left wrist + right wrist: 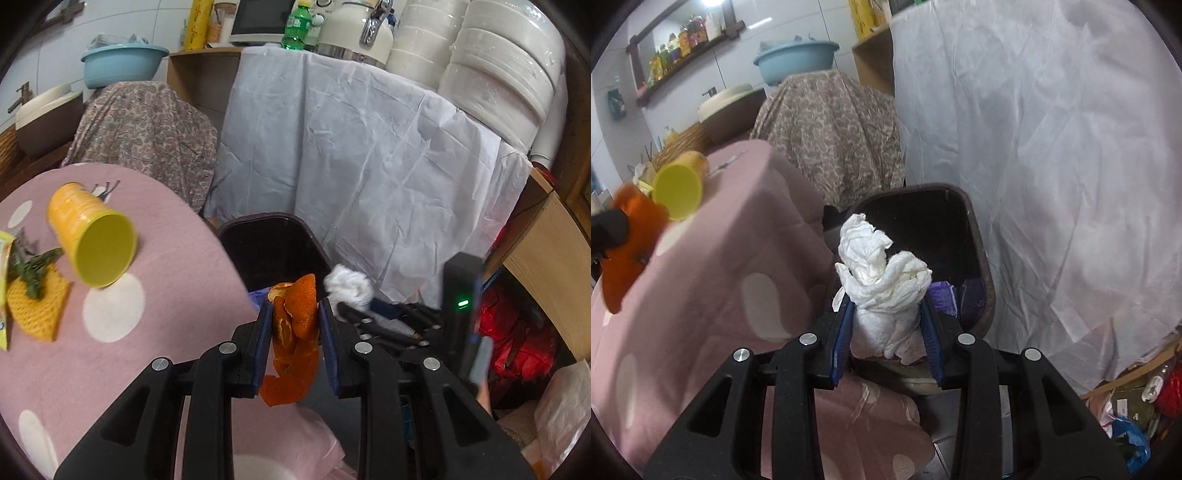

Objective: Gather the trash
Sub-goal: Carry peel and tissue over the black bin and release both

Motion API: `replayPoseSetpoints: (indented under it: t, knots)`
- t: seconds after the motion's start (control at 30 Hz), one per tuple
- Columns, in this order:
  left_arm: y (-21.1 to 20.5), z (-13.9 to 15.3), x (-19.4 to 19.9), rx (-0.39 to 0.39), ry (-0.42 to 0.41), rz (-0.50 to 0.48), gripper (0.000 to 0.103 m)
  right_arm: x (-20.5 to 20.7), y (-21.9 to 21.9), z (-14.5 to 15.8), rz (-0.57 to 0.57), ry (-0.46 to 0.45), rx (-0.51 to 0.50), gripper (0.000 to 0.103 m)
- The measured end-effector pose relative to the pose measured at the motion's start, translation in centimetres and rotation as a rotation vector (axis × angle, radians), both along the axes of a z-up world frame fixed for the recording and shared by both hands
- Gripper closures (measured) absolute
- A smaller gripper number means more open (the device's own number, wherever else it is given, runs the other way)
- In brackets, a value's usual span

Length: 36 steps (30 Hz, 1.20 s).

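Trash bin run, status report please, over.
Left tongs shut on orange peel. Right tongs shut on crumpled tissue. Trash bin open just ahead, nothing blocking.

The bin (975,240) stands on the floor just right of the table (122,354), with a draped sheet (369,166) behind it. On the table lies a tipped cup (92,236), left of the bin, with a sponge (37,306) beside it.

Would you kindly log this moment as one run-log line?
left gripper: holds orange peel | right gripper: holds crumpled tissue | bin: ahead, open
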<state>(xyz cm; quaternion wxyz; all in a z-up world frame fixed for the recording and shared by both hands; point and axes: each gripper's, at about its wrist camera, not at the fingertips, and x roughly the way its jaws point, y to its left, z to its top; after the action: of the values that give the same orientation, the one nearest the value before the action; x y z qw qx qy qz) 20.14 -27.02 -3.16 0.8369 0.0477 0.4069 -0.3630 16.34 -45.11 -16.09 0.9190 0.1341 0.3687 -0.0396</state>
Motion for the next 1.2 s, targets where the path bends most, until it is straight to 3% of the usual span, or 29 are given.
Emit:
replayPoseSetpoints:
  t: [0.37,0.53,0.6,0.83,0.93,1.03,1.2]
  knots:
    - [-6.2,-1.2,2.7,0.111,-0.036,-0.010,0.077,6.6,-1.3,-6.5,0.007,0.091,0.050,0.066]
    - [-7.8,-2.3,4.0,0.145,-0.019,0.004,0.077,7.9,-1.1,-8.0,0.014,0.099,0.017,0.055]
    - [-8.3,-2.7,4.5,0.156,-0.017,0.008,0.077,8.2,-1.3,-8.5,0.006,0.102,0.020,0.044]
    - [-10.1,-3.9,6.4,0.207,-0.014,0.017,0.077,6.5,-2.2,-8.2,-0.049,0.071,0.072,0.041]
    - [-11.3,-4.5,7.9,0.218,0.021,0.026,0.077,5.0,-2.5,-7.5,-0.078,0.062,0.044,0.040]
    - [-12.6,-5.5,9.4,0.245,0.056,0.038,0.077,2.9,-3.2,-7.0,-0.117,0.049,0.043,0.033]
    - [-14.7,-7.7,11.0,0.293,0.109,0.051,0.077,-0.7,-4.8,-6.1,-0.176,0.023,0.056,0.032]
